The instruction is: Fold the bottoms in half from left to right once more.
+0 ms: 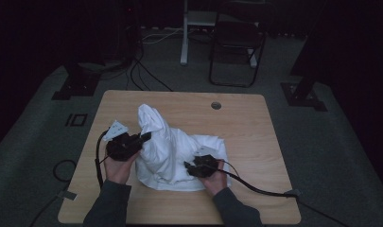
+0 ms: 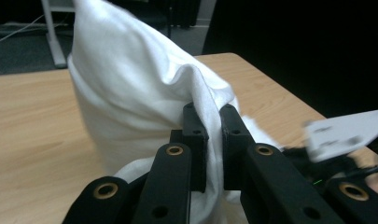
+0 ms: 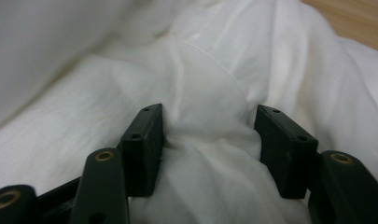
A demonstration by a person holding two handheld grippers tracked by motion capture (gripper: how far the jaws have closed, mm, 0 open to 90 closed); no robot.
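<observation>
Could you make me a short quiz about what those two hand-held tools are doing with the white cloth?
1. True or false: the left gripper is clamped on the white cloth.
2. What does the cloth rest on: A) chair, B) wooden table, C) floor?
3. How do the right gripper jaws stand?

Key
1. True; it pinches a raised fold.
2. B.
3. Apart, with a bunched fold of cloth between them.

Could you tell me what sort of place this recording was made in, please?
Probably a lab or office workroom set up for recording. A bare wooden table stands on grey carpet, cables trail across the floor, and a black chair waits behind. On the table a person handles a white cloth.
</observation>
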